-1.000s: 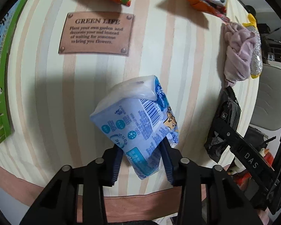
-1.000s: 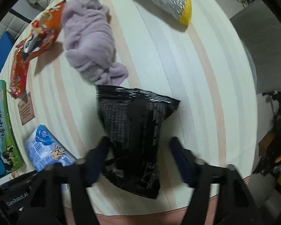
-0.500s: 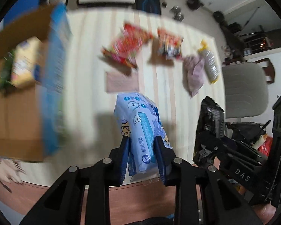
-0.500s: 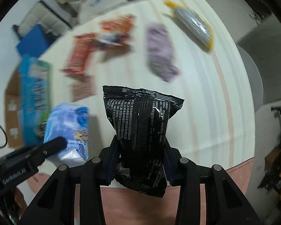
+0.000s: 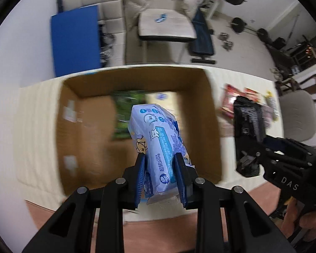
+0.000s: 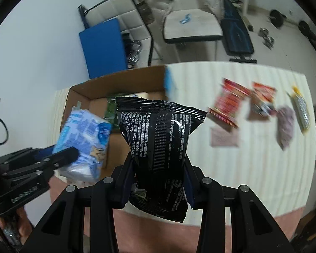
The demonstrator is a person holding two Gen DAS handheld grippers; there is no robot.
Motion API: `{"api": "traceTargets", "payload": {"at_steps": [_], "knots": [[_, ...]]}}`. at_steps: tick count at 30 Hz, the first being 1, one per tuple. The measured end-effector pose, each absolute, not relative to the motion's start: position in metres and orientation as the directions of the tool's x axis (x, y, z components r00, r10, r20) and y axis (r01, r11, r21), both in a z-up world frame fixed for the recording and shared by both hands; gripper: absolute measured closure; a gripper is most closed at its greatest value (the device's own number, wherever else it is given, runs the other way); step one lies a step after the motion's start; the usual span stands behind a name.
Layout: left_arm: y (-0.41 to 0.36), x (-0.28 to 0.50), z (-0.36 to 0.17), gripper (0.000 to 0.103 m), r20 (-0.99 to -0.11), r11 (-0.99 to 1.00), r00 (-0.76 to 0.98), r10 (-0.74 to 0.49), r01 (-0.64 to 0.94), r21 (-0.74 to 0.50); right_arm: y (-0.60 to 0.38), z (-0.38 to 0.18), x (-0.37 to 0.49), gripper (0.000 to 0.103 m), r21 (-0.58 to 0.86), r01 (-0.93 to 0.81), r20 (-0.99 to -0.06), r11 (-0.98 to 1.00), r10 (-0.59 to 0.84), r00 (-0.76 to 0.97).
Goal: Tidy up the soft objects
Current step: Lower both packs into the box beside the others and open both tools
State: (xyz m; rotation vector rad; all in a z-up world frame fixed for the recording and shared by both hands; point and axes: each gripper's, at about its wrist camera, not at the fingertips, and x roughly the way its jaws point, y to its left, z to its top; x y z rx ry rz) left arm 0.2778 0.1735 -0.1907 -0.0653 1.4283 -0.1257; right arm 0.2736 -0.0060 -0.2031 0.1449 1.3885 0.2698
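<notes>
My left gripper (image 5: 160,172) is shut on a light blue tissue pack (image 5: 158,139) and holds it above the near side of an open cardboard box (image 5: 208,113). The pack also shows in the right wrist view (image 6: 84,135). My right gripper (image 6: 158,168) is shut on a black snack bag (image 6: 158,143), held in the air to the right of the box (image 6: 115,78). The black bag shows in the left wrist view (image 5: 249,124). A green packet (image 5: 124,113) and a pale yellow pack (image 5: 162,99) lie inside the box.
On the striped table (image 6: 242,158) to the right lie red snack bags (image 6: 227,103), an orange bag (image 6: 263,97), a purple cloth (image 6: 286,124), a silver-yellow packet (image 6: 301,107) and a brown plaque (image 6: 224,137). A grey chair (image 5: 297,118) stands at the right.
Both grippers have lifted their packs off the table and swung left toward the cardboard box. The tissue pack now hangs over the box; the black bag is beside it.
</notes>
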Motion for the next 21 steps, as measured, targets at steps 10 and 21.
{"api": "traceTargets", "payload": {"at_steps": [10,21], "knots": [[0.253,0.344,-0.281,0.078,-0.998,0.998,-0.003,-0.061,0.012,-0.061,0.067,-0.286,0.337,0.060,0.025,-0.129,-0.995,0.991,0.037,0.096],[0.276,0.382,-0.356,0.069,-0.985,1.000,-0.172,-0.007,-0.004,-0.007,0.081,-0.343,0.371,0.039,-0.090,-0.092,-0.995,0.992,-0.086,0.041]]}}
